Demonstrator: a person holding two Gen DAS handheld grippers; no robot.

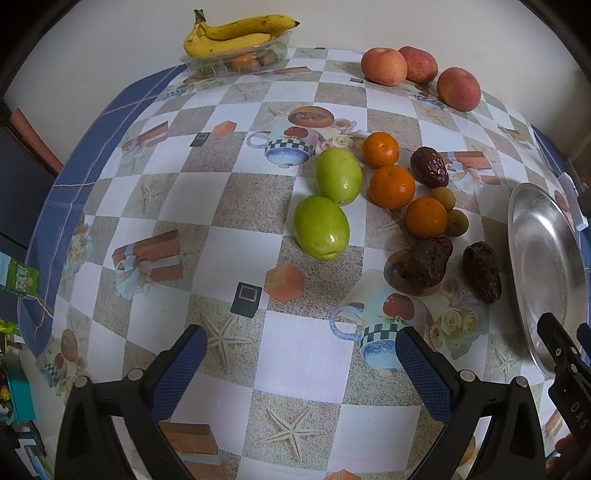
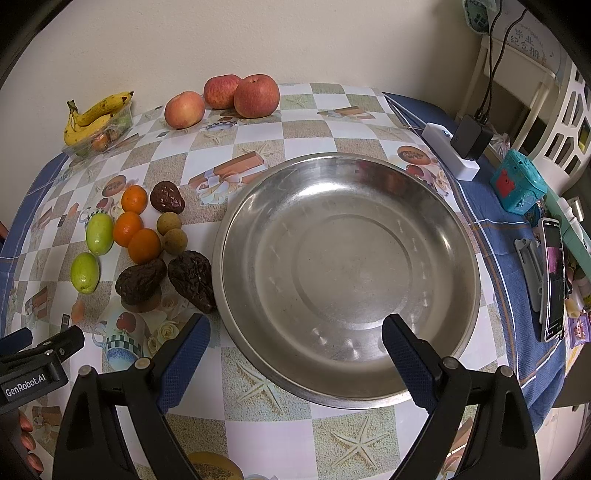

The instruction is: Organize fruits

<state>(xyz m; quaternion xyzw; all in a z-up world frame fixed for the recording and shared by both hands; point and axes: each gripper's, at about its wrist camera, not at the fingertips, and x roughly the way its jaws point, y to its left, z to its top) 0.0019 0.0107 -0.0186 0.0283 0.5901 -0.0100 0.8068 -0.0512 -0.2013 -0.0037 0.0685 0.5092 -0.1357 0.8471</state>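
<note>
the left gripper [image 1: 301, 354] is held above the checked tablecloth [image 1: 207, 206] with its blue-padded fingers spread apart and nothing between them. the right gripper [image 2: 295, 347] is likewise spread wide and empty, poised over the near rim of the steel dish [image 2: 461, 236], which holds nothing. the loose fruit is gathered just left of the dish: two green fruits [image 1: 321, 227], three small oranges [image 1: 392, 186] in a touching row, three dark wrinkled dates [image 1: 424, 264] and two small brown longans [image 1: 457, 221]. at the far edge of the table three apples [image 2: 221, 99] are set close together, and a bunch of bananas [image 1: 229, 35] is laid on top of a clear plastic tray [image 1: 207, 64] with more fruit inside.
</note>
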